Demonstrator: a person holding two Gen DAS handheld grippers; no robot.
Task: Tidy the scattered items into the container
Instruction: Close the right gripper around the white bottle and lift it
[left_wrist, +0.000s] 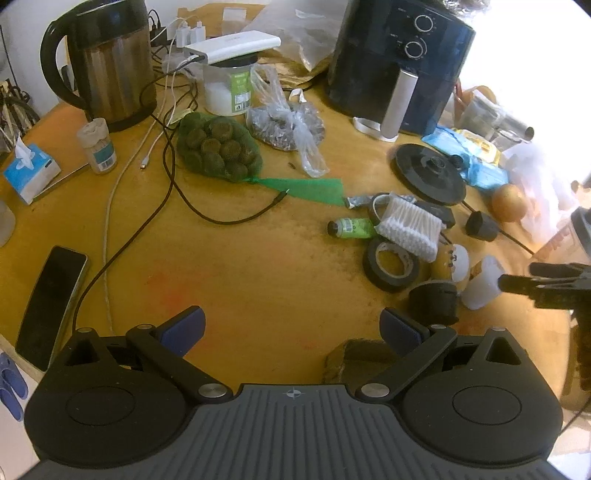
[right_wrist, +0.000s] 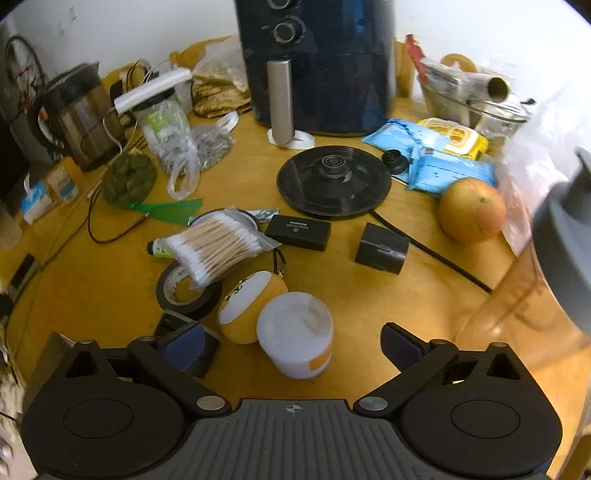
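Note:
Scattered items lie on a round wooden table. In the right wrist view: a bag of cotton swabs (right_wrist: 218, 245), a black tape roll (right_wrist: 186, 290), a yellow plush toy (right_wrist: 247, 306), a white jar (right_wrist: 295, 334), a flat black box (right_wrist: 297, 232), a black block (right_wrist: 382, 248) and a green tube (right_wrist: 157, 248). My right gripper (right_wrist: 291, 341) is open just above the white jar. My left gripper (left_wrist: 291, 325) is open over bare table; the swabs (left_wrist: 412, 225), tape roll (left_wrist: 391, 264) and jar (left_wrist: 482, 282) lie to its right. The right gripper's tips (left_wrist: 532, 282) show at the right edge.
A kettle (left_wrist: 107, 62), its base (right_wrist: 334, 181), an air fryer (right_wrist: 317, 59), a green net bag (left_wrist: 218, 147), a phone (left_wrist: 51, 306), cables (left_wrist: 162, 192), tissues (left_wrist: 27, 171), an orange fruit (right_wrist: 472, 210), blue packets (right_wrist: 443, 162) and a clear container (right_wrist: 517, 306) at the right.

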